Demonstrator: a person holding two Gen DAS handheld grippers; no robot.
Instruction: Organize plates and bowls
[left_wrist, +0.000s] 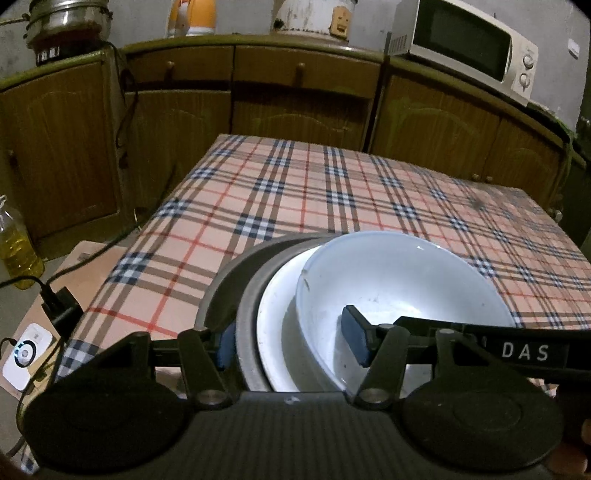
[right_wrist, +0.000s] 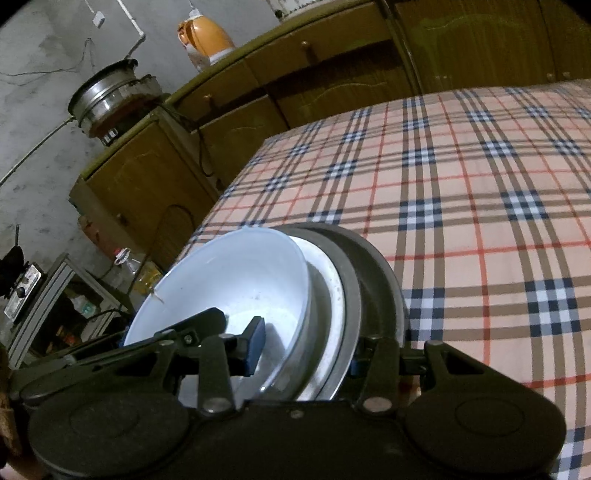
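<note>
A stack of dishes sits between both grippers: a white bowl (left_wrist: 399, 288) nested in a white plate (left_wrist: 277, 317), inside grey metal plates (left_wrist: 236, 280). My left gripper (left_wrist: 291, 343) is shut on the stack's rim, one blue pad inside the bowl, the other outside the grey plates. The right gripper's arm (left_wrist: 517, 350) crosses the bowl. In the right wrist view the same white bowl (right_wrist: 236, 280) and grey plates (right_wrist: 373, 273) stand tilted over the table's left edge. My right gripper (right_wrist: 303, 350) is shut on the stack's opposite rim in the same way.
A plaid-covered table (left_wrist: 332, 192) stretches ahead. Wooden cabinets (left_wrist: 303, 99) stand behind it, with a microwave (left_wrist: 469, 44), an orange thermos (right_wrist: 205, 37) and a steel pot (right_wrist: 107, 92) on top. An oil bottle (left_wrist: 16, 254) and cabled charger (left_wrist: 59, 306) sit at left.
</note>
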